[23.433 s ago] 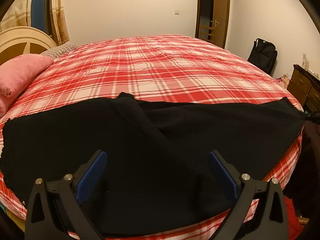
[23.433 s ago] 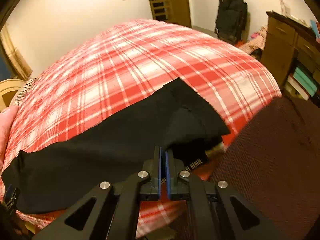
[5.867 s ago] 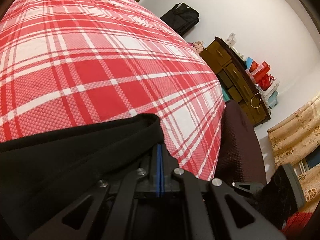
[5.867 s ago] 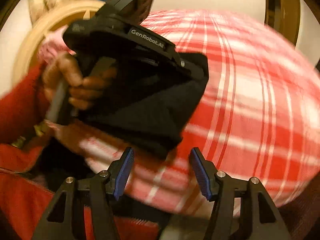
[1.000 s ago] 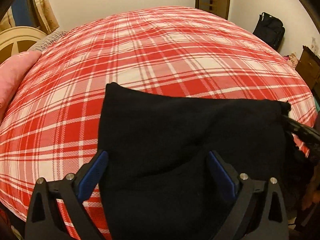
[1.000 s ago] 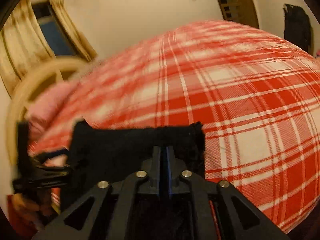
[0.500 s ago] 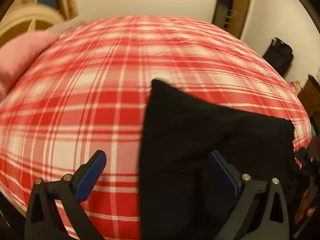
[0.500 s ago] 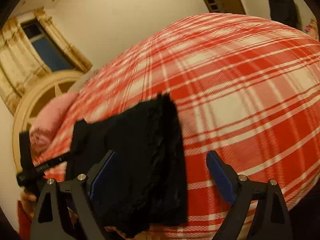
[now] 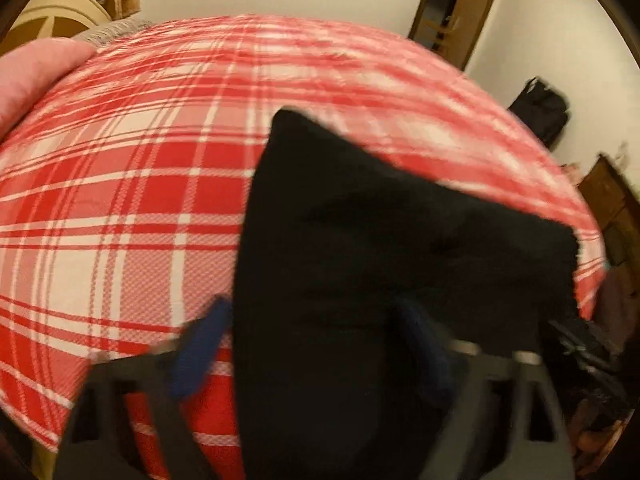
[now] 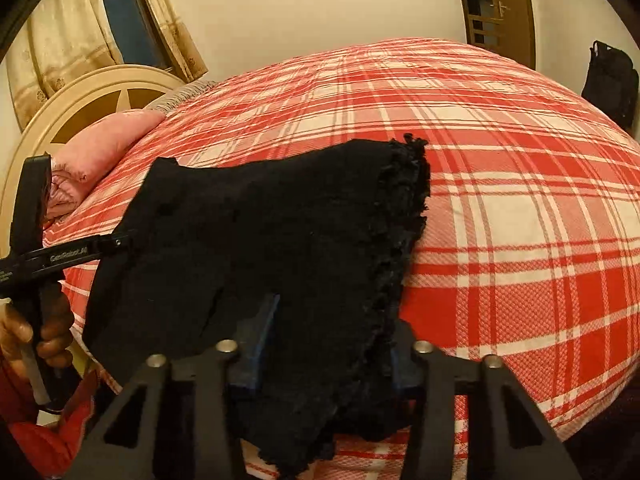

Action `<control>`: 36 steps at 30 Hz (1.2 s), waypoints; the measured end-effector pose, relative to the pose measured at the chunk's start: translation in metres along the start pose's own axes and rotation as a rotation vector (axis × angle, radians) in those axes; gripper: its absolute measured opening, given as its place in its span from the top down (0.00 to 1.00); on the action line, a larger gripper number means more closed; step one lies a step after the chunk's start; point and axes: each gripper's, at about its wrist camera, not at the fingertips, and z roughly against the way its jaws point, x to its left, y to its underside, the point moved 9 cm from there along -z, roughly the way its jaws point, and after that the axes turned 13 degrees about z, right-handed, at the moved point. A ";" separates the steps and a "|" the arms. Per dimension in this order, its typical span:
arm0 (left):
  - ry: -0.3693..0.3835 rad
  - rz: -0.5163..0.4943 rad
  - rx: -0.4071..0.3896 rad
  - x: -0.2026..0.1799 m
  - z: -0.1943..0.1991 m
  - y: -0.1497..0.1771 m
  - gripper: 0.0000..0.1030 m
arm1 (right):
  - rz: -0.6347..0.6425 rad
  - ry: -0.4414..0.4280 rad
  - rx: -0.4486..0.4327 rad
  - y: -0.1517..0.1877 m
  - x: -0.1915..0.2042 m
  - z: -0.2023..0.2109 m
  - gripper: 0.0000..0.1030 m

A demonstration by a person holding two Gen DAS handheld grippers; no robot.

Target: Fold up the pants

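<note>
Between and in front of your two tools, the black pants (image 10: 272,240) lie as a folded bundle on the red plaid bedspread (image 10: 520,208), near the edge of the bed that is closest to you. Your right gripper (image 10: 324,344) has its blue pads spread apart, and the near corner of the bundle sits between them; the frayed hem (image 10: 404,200) runs away from the right pad, and the fabric covers part of both pads, so I cannot tell if they touch it. Your left gripper (image 9: 316,344) is also spread apart, but its view is blurred: the left pad (image 9: 200,344) is over the bedspread, just beside the left edge of the pants, while the other pad is over the black fabric. Seen from the right tool, the left tool is at the far left, and your left hand (image 10: 40,328) holds its handle. Beyond the pants and to the left of both tools you see a pink pillow (image 10: 100,148) against the cream headboard (image 10: 80,96). Far ahead on the right there is a brown door (image 10: 500,8), and a black bag (image 10: 608,80) stands by the wall.
</note>
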 end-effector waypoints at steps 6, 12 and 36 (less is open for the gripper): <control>0.089 0.126 0.013 0.013 0.013 -0.014 0.85 | 0.074 -0.050 -0.083 -0.041 0.021 0.030 0.71; 0.169 0.154 0.020 0.003 0.025 -0.020 0.87 | 0.187 -0.026 -0.121 -0.073 0.040 0.048 0.72; -0.005 0.302 -0.353 0.152 0.130 -0.176 0.88 | 0.537 -0.319 -0.267 -0.268 0.158 -0.127 0.71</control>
